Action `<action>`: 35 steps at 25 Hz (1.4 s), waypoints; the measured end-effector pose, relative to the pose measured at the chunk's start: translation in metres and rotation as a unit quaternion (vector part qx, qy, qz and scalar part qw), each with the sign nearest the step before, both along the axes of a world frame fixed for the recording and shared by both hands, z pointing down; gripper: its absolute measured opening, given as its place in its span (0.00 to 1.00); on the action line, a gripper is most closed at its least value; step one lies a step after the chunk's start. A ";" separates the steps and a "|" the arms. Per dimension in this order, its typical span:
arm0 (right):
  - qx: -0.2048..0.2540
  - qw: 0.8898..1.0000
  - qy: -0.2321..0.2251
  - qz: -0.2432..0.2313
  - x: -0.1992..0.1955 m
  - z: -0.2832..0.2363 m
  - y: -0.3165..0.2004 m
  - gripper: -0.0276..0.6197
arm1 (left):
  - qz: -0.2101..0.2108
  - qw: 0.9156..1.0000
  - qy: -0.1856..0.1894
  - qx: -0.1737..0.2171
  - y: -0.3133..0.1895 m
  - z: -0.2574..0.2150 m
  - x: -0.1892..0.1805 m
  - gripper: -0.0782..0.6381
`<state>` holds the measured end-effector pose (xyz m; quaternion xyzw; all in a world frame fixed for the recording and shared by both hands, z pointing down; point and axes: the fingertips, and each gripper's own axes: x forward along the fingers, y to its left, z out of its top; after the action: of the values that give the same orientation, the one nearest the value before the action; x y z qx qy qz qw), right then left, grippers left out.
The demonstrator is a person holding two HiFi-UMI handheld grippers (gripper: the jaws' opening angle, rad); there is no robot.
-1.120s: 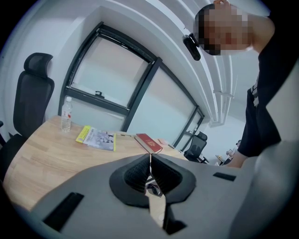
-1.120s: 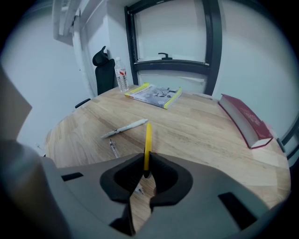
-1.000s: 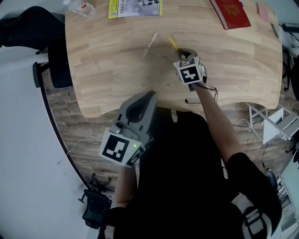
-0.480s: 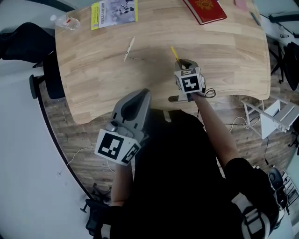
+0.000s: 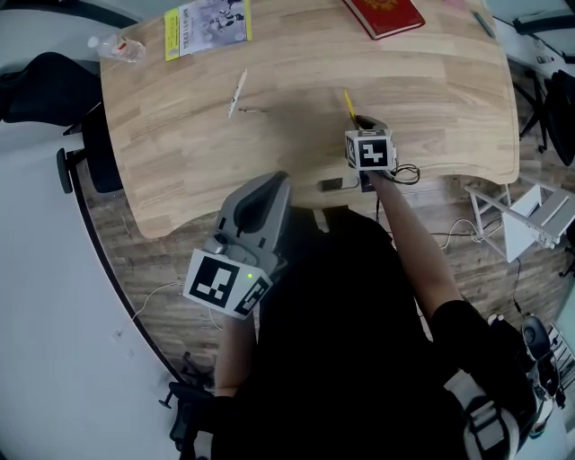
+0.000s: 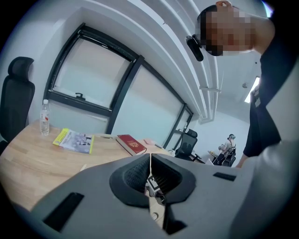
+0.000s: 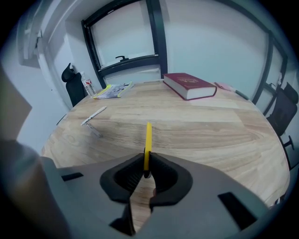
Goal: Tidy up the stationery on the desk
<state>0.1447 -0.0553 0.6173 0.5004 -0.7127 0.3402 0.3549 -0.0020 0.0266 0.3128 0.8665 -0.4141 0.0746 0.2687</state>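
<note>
Pencil (image 7: 147,140), yellow and slim, sits pinched between the jaws of your right gripper (image 7: 146,161), its free end pointing out over the desk (image 7: 210,135), just right of centre in the head view. Your left gripper (image 6: 150,158) has its jaws pressed together on nothing, off the desk's near edge at lower left. A white pen (image 5: 237,92) lies at upper left. A red book (image 5: 384,15) sits at the top edge, with a yellow booklet (image 5: 205,25) and a bottle (image 5: 117,48) toward the top left corner.
</note>
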 end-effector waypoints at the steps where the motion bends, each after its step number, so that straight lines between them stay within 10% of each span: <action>1: -0.005 1.000 -0.002 0.004 0.001 0.003 0.000 0.14 | 0.000 1.000 0.000 0.000 0.000 0.000 0.000 0.16; 29: -0.014 1.000 0.017 0.000 -0.004 0.013 -0.007 0.20 | -0.002 1.000 -0.008 -0.006 -0.004 0.004 -0.014 0.16; 35: 0.046 0.993 0.052 -0.097 -0.034 -0.024 -0.013 0.22 | -0.009 1.000 -0.005 -0.003 0.001 0.002 -0.019 0.16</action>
<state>0.1106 -0.0687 0.5930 0.4613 -0.7533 0.2446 0.3999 -0.0214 0.0274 0.3144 0.8616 -0.4226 0.0777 0.2701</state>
